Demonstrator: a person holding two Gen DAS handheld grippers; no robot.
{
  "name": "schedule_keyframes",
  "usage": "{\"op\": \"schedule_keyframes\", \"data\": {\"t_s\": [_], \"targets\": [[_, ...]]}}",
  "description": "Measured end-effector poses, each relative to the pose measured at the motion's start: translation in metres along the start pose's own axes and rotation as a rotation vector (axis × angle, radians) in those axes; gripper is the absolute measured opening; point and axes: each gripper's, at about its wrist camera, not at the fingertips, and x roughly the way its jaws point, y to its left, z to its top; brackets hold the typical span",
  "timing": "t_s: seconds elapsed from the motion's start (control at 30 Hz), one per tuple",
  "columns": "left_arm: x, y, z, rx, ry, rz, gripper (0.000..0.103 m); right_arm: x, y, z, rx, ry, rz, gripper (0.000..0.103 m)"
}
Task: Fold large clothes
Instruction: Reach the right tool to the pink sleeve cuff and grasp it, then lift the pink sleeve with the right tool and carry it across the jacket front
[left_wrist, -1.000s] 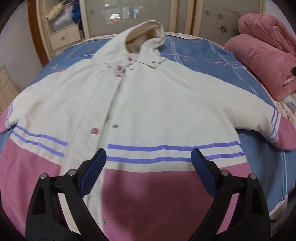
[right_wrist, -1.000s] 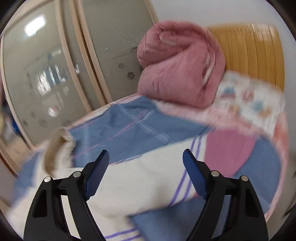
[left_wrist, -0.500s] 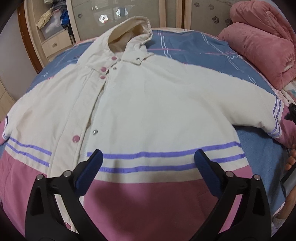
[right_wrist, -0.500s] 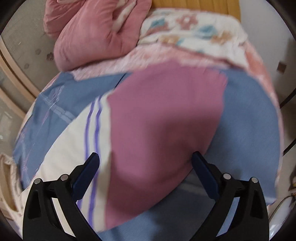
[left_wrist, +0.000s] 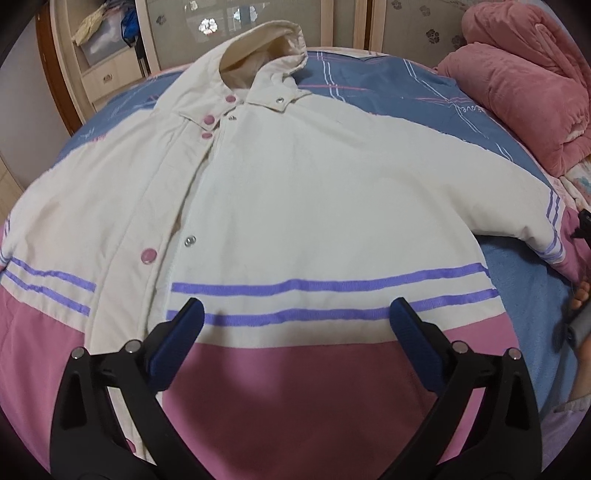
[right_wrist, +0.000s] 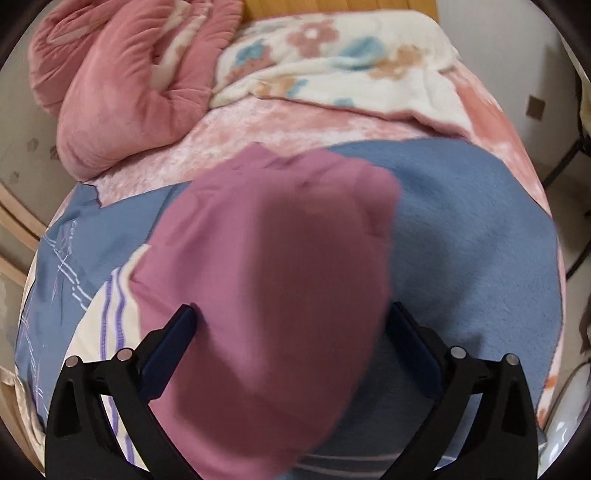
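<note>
Change: right gripper (right_wrist: 291, 325) has closed in over the pink cuff (right_wrist: 273, 280), which now lies between its spread fingers.
Left gripper (left_wrist: 291, 317): fingers spread, holding nothing, above the hem.
Jacket (left_wrist: 295, 192): flat, front up, on the blue bedspread (left_wrist: 406, 88).
Containers: shelf unit (left_wrist: 103, 51) holding bags.

left claw (left_wrist: 293, 317) spread wide, hovering; right claw (right_wrist: 291, 321) spread wide

Bed (left_wrist: 424, 79) — jacket (left_wrist: 295, 192) spread flat, pink quilt (left_wrist: 517, 92)
</note>
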Motion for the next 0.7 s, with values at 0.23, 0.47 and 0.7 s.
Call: {"op": "schedule_keyframes", "data": {"t_s": [0.23,0.47,0.7], "targets": [[0.002,0.003,-0.002,0.011,-0.011,0.038,0.101,-0.009,-0.015,0.006,0.097,-0.037,0.041,0.046],[0.008,0.000,-0.005,0.007,-0.001,0.024,0.101,-0.008,-0.006,0.010,0.036,-0.021,0.040,0.058],[0.008,0.004,-0.006,-0.003,-0.004,0.028,0.101,-0.013,-0.009,0.011,0.041,-0.043,0.054,0.042]]}}
